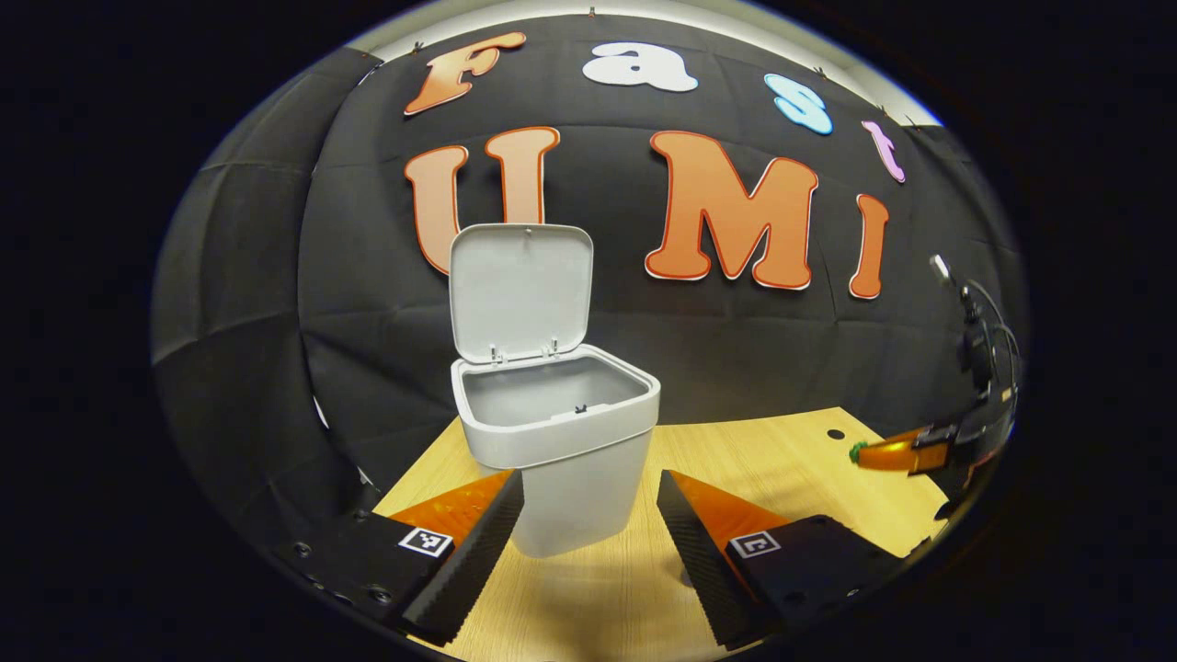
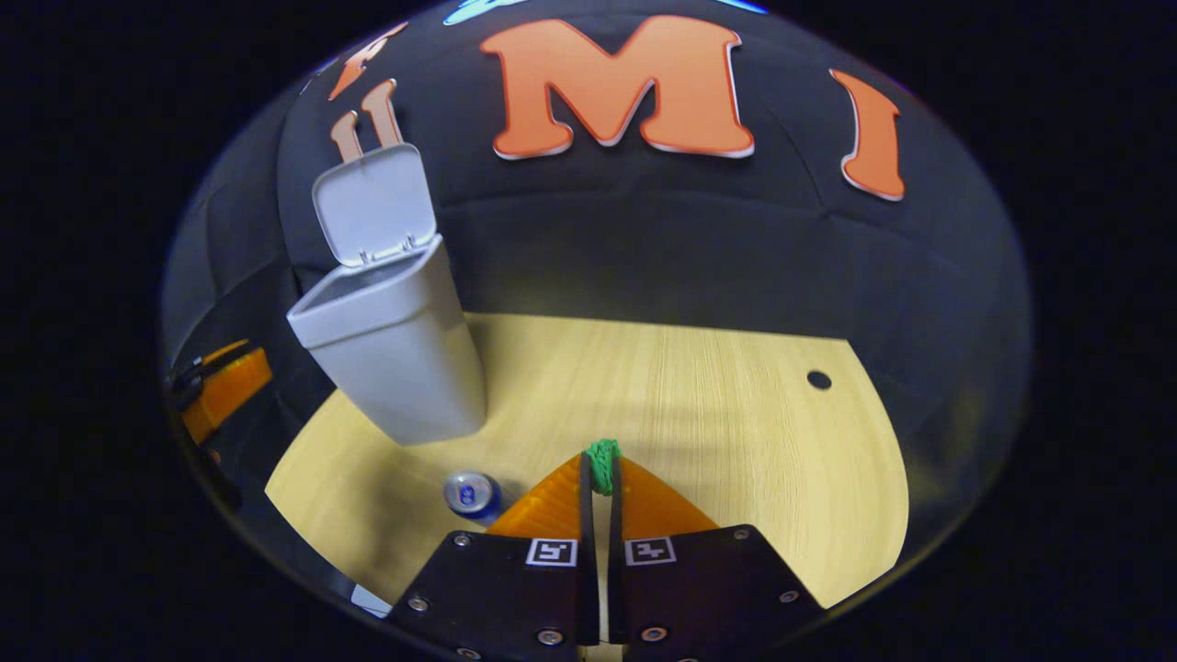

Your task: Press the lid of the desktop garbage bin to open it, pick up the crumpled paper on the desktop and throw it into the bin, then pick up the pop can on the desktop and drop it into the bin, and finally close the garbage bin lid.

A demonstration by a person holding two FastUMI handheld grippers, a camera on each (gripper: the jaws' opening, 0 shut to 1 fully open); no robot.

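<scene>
Left gripper view: left gripper (image 1: pixel 588 515) fingers spread wide, low before the grey bin (image 1: pixel 561 441); lid (image 1: pixel 520 290) upright, interior bare as far as visible. Right gripper (image 1: pixel 869 453) at far right over the wooden desktop (image 1: pixel 763 460), green paper at its tip.

Right gripper view: fingers clamped on crumpled green paper (image 2: pixel 603 464). Pop can (image 2: pixel 471 495) upright just left, near bin base; label unreadable.

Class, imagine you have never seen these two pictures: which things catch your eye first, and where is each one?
The white garbage bin stands on the wooden desktop with its lid flipped up. The right gripper is shut on a green crumpled paper above the desktop. A pop can stands near the bin's base, left of that gripper.
</scene>
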